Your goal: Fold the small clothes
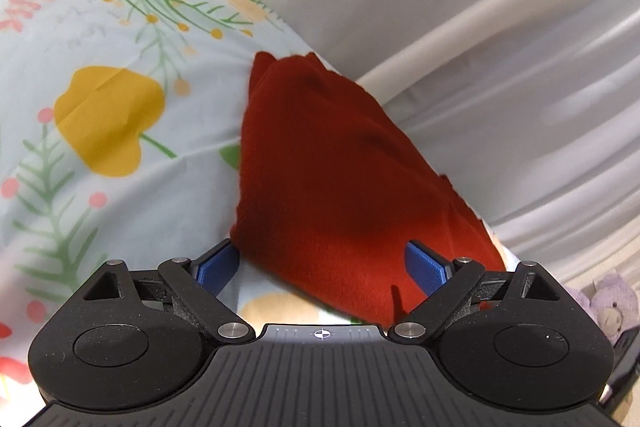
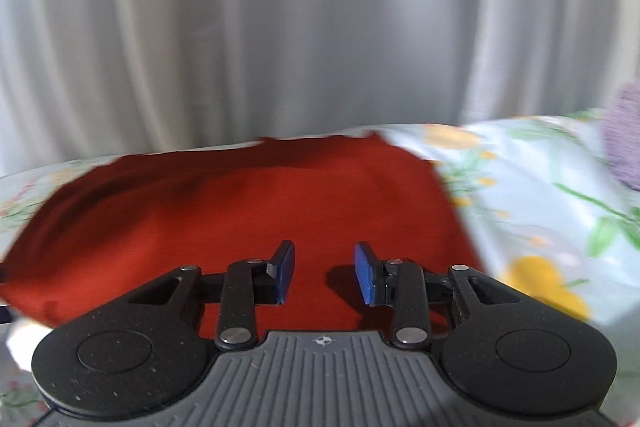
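Observation:
A red garment (image 1: 344,171) lies folded into a compact shape on a floral sheet (image 1: 120,75). My left gripper (image 1: 322,267) is open wide, its blue pads on either side of the garment's near edge, gripping nothing. In the right wrist view the same red garment (image 2: 248,203) spreads flat across the sheet (image 2: 532,187). My right gripper (image 2: 324,273) hovers just over its near part, jaws partly open with a clear gap between the blue pads, empty.
White curtains (image 2: 280,27) hang behind the bed. A pale rail (image 1: 480,15) runs along the bed's far edge. A purple plush toy (image 1: 612,303) sits at the right, and also shows blurred in the right wrist view (image 2: 624,135).

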Available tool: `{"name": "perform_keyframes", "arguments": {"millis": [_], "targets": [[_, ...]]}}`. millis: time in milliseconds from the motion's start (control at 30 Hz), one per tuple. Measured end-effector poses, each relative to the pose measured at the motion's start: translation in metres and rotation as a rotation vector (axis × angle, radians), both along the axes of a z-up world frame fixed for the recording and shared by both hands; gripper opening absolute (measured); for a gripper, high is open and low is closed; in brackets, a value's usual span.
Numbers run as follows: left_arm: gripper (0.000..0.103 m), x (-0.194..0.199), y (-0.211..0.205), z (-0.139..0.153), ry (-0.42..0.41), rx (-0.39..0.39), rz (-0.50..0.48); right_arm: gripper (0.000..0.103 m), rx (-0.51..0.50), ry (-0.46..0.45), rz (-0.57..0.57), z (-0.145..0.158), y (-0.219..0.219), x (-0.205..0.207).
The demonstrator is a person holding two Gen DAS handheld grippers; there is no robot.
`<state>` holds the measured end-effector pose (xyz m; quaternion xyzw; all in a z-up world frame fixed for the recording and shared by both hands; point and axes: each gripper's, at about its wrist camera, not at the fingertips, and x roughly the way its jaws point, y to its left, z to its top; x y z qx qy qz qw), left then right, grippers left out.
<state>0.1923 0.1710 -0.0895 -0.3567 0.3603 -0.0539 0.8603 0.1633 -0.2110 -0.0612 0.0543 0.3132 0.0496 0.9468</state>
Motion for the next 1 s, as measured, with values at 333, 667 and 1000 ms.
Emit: {"name": "perform_keyframes", "arguments": {"millis": [333,667,1000], "targets": [[0.049,0.048,0.030,-0.020,0.004,-0.163,0.153,0.019,0.063,0.074,0.279,-0.013,0.110,0.024],[0.019,0.053,0.045,-0.032,0.044,-0.247,0.179,0.015,0.026,0.012,0.273,-0.011,0.139,0.031],[0.017,0.049,0.035,-0.002,0.001,-0.194,0.150,0.014,0.057,0.050,0.258,-0.010,0.131,0.034]]}}
